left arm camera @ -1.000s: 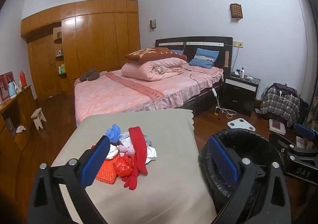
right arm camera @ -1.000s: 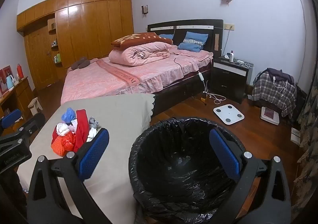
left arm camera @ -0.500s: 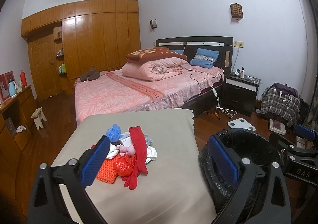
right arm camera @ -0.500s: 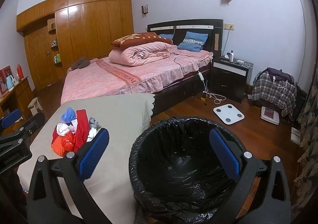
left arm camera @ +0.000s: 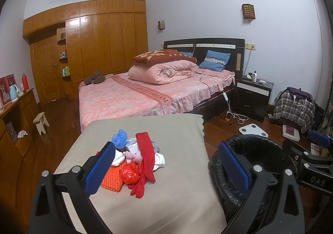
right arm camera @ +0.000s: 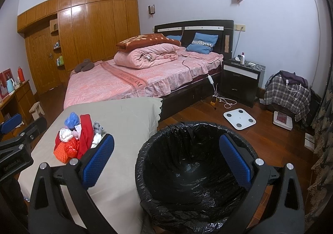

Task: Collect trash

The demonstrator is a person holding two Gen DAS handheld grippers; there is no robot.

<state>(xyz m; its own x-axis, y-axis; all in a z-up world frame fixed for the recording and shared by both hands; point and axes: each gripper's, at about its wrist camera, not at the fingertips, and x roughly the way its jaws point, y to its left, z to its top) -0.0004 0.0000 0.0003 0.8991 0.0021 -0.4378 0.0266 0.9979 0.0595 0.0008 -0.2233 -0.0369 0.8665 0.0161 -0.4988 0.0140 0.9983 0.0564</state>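
A heap of trash (left arm camera: 136,158) lies on the beige-covered table (left arm camera: 166,198): a long red cloth, a red plastic bag, an orange mesh piece, blue and white scraps. The same trash heap (right arm camera: 78,136) shows at the left of the right wrist view. A bin lined with a black bag (right arm camera: 193,171) stands on the floor right of the table, and nothing shows inside it. My left gripper (left arm camera: 166,168) hangs open above the table's near end, short of the heap. My right gripper (right arm camera: 166,160) is open over the bin's near rim. Neither holds anything.
A pink bed (left arm camera: 145,92) with folded quilts stands beyond the table. A black nightstand (left arm camera: 250,96), a white scale (right arm camera: 239,118) and cables lie on the wooden floor to the right. A wooden sideboard (left arm camera: 14,121) and small stool (left arm camera: 41,122) line the left wall.
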